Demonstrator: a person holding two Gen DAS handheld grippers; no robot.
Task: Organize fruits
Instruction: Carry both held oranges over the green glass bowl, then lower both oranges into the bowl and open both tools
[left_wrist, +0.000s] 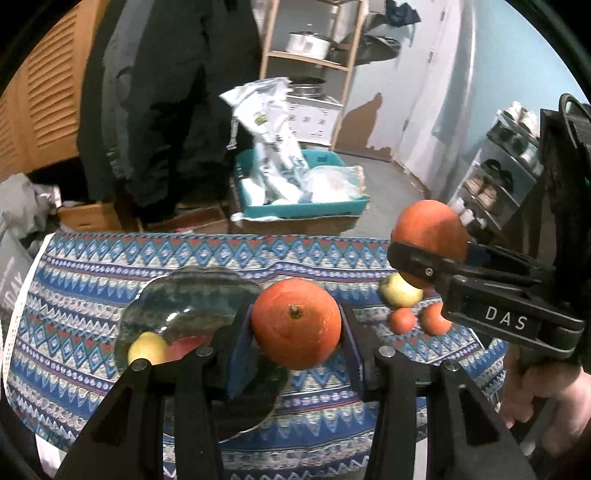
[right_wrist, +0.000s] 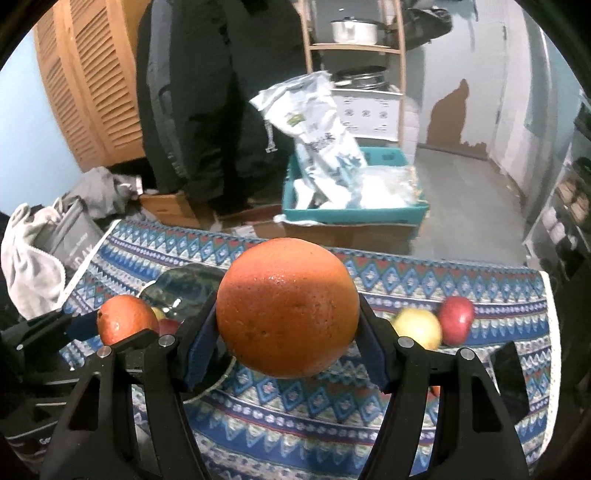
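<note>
My left gripper (left_wrist: 295, 328) is shut on an orange (left_wrist: 295, 323) and holds it above the right edge of a dark glass bowl (left_wrist: 184, 299). The bowl holds a yellow apple (left_wrist: 147, 347) and a red fruit (left_wrist: 184, 347). My right gripper (right_wrist: 288, 325) is shut on a second, larger orange (right_wrist: 288, 310), held above the patterned cloth (right_wrist: 295, 406). In the left wrist view the right gripper (left_wrist: 424, 258) shows at the right with its orange (left_wrist: 428, 232). On the cloth lie a yellow apple (right_wrist: 417, 326), a red apple (right_wrist: 456, 319) and two small orange fruits (left_wrist: 402, 319).
The table's far edge drops to a floor with a teal crate (right_wrist: 351, 214) of plastic bags. Dark coats (right_wrist: 207, 92) hang behind. A grey bag (right_wrist: 66, 236) sits at the left. A shoe rack (left_wrist: 506, 173) stands at the right.
</note>
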